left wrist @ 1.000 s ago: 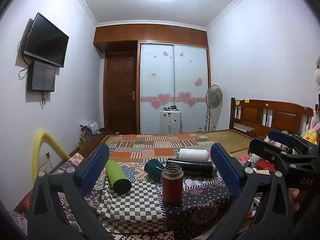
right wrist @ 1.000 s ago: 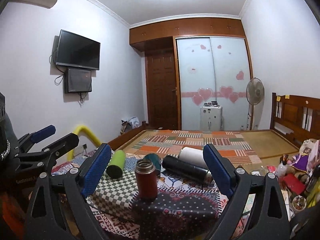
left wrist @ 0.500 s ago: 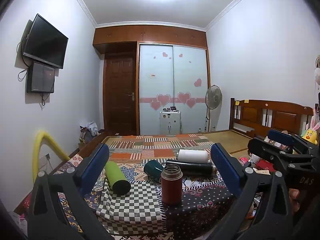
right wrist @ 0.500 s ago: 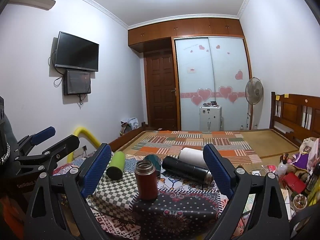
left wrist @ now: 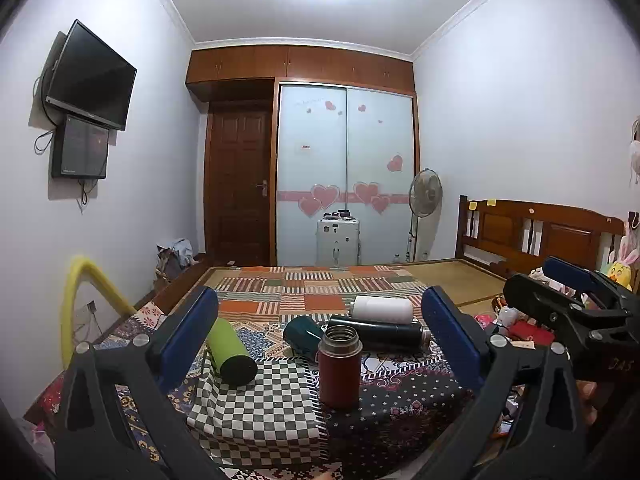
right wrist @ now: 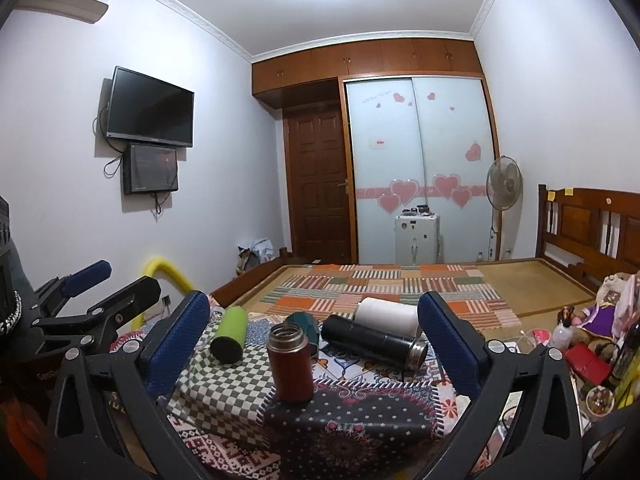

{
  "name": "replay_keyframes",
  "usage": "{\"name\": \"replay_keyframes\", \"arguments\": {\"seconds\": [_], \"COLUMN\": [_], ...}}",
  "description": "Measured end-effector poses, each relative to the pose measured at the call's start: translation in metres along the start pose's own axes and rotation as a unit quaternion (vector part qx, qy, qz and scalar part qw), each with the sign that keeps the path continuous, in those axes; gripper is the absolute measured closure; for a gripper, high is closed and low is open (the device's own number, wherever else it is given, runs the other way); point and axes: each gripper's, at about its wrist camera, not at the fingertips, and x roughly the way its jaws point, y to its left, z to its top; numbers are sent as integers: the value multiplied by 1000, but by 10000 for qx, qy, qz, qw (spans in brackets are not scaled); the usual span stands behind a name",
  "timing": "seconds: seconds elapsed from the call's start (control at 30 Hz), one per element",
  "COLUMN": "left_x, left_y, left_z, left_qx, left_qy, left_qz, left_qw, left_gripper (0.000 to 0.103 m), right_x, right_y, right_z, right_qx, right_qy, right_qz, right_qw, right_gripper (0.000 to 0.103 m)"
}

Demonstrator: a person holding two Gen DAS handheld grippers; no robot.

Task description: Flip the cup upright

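A red flask (left wrist: 339,364) stands upright, lidless, on the patchwork cloth, also in the right wrist view (right wrist: 290,362). Behind it lie a green bottle (left wrist: 231,350) (right wrist: 229,334), a dark teal cup (left wrist: 303,334) (right wrist: 306,323), a black flask (left wrist: 376,332) (right wrist: 374,340) and a white cup (left wrist: 381,307) (right wrist: 386,314), all on their sides. My left gripper (left wrist: 320,336) is open and empty, held back from the cups. My right gripper (right wrist: 314,336) is open and empty too, and shows at the right of the left wrist view (left wrist: 560,300).
The cloth-covered table (left wrist: 256,412) stands before a bed with a striped quilt (left wrist: 312,284). Clutter and toys (right wrist: 592,332) lie at the right. A yellow foam tube (left wrist: 76,300) stands at the left. A fan (left wrist: 425,196) and wardrobe are far behind.
Both views have shifted slightly; the scene sits a little lower in frame. The cups have not moved and both grippers stay open.
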Motion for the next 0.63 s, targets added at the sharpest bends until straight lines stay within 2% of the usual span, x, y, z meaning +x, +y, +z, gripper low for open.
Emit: {"name": "replay_keyframes", "arguments": {"seconds": [0.63], "left_x": [5], "left_y": [2], "left_z": [-1], "left_qx": [-68], "left_qy": [166], "left_qz": [-112], "left_qw": [9998], "left_gripper": [0], "right_x": [2], "right_y": [-1], "right_z": [0], "right_qx": [11], "right_qy": [82], "right_qz": [-17], "right_qw": [10000], "right_gripper": [0]}}
